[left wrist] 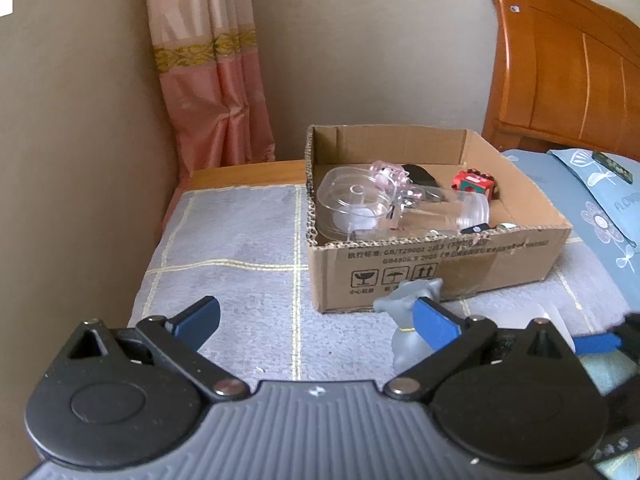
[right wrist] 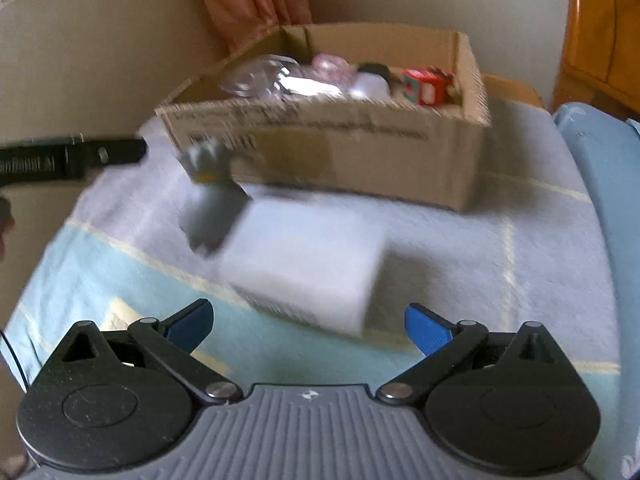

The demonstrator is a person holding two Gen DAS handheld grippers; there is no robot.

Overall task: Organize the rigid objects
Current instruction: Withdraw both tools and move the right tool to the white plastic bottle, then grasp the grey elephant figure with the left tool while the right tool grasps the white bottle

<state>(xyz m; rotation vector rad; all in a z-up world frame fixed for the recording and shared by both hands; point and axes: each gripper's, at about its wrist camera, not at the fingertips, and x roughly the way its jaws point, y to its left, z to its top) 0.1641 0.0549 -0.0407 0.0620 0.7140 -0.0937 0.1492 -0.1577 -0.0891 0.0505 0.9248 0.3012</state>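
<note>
A cardboard box (left wrist: pixel 436 272) stands on the bed and holds clear plastic containers (left wrist: pixel 352 204), a pink item and a red toy (left wrist: pixel 474 183). It also shows in the right wrist view (right wrist: pixel 360 148). A grey figurine (left wrist: pixel 408 320) stands in front of the box, beside my left gripper's right finger. My left gripper (left wrist: pixel 316 320) is open and empty. In the right wrist view the grey figurine (right wrist: pixel 216 196) stands next to a white box (right wrist: pixel 308 268). My right gripper (right wrist: pixel 308 326) is open, just short of the white box.
A grey checked blanket (left wrist: pixel 240 248) covers the bed. A wall and a pink curtain (left wrist: pixel 208 80) are on the left. A wooden headboard (left wrist: pixel 560 60) and a blue pillow (left wrist: pixel 600 208) are on the right. The left gripper's arm (right wrist: pixel 68 158) shows at the left.
</note>
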